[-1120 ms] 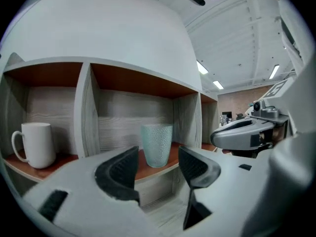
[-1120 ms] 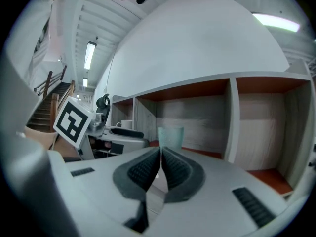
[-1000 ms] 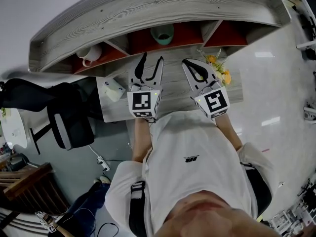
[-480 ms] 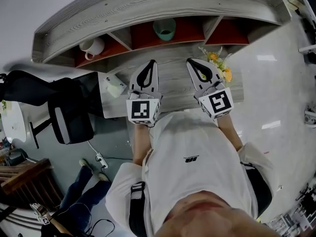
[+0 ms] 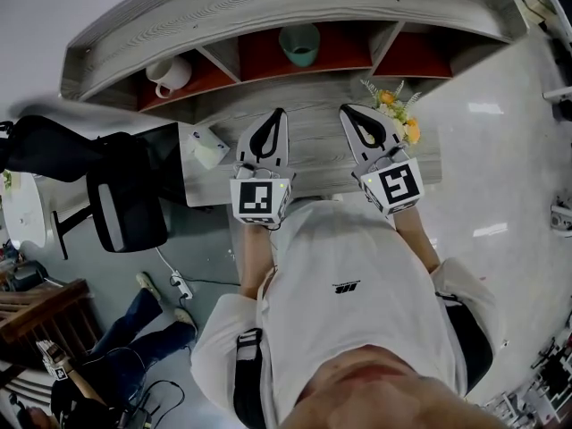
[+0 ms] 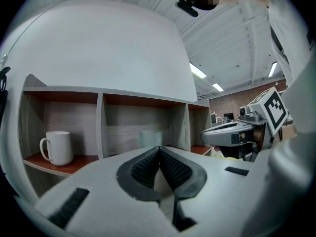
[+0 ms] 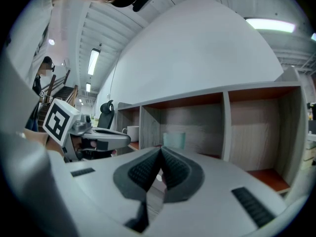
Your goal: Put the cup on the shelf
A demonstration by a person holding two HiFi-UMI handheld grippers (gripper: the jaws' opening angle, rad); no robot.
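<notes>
I am holding my left gripper [image 5: 279, 115] and right gripper [image 5: 345, 110] clenched empty over the desk [image 5: 313, 146], because the cup [image 5: 299, 45] is sitting upright in the middle compartment of the shelf [image 5: 268, 7].

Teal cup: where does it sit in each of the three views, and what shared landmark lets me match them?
Head view: teal cup, top centre, in the middle compartment of the shelf.
Left gripper view: the cup is pale and blurred, near picture centre, middle compartment.
Right gripper view: the cup is just right of centre, middle compartment.
Shared landmark: white mug, in the compartment left of the cup.
</notes>
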